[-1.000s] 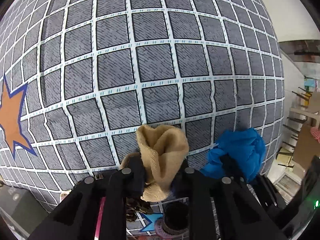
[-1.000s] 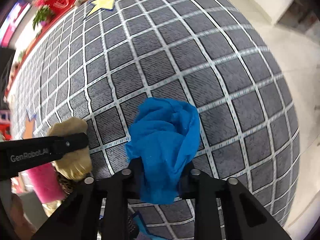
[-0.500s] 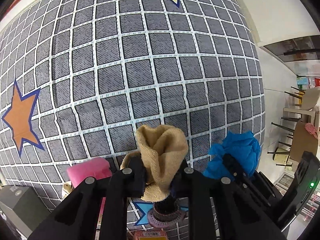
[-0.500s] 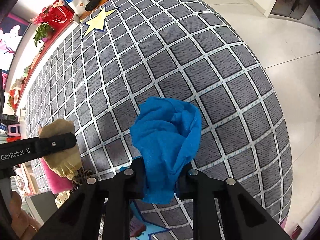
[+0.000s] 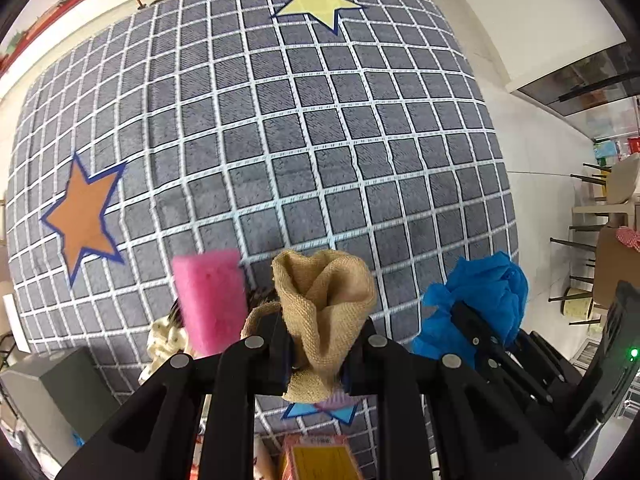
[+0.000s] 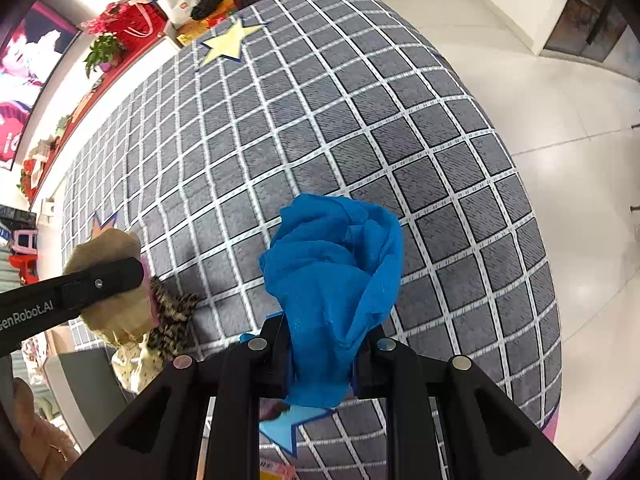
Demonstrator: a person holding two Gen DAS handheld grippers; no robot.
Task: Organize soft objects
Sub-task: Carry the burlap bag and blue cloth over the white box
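Left gripper (image 5: 316, 354) clenched on burlap (image 5: 324, 312); right gripper (image 6: 322, 364) clenched on blue cloth (image 6: 336, 280). Both bundles hang clear above the checked rug (image 5: 280, 140), probably carried to sorting spots. Pink sponge (image 5: 210, 300) lies on the rug beside the burlap.

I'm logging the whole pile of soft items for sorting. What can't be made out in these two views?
- Leopard-print cloth: right wrist view, mostly behind the burlap cloth; extent unclear.
- Blue star on the rug: left wrist view, covered by the left gripper.
- Orange box: cut off by the bottom edge.
- Pink sponge: blurred.
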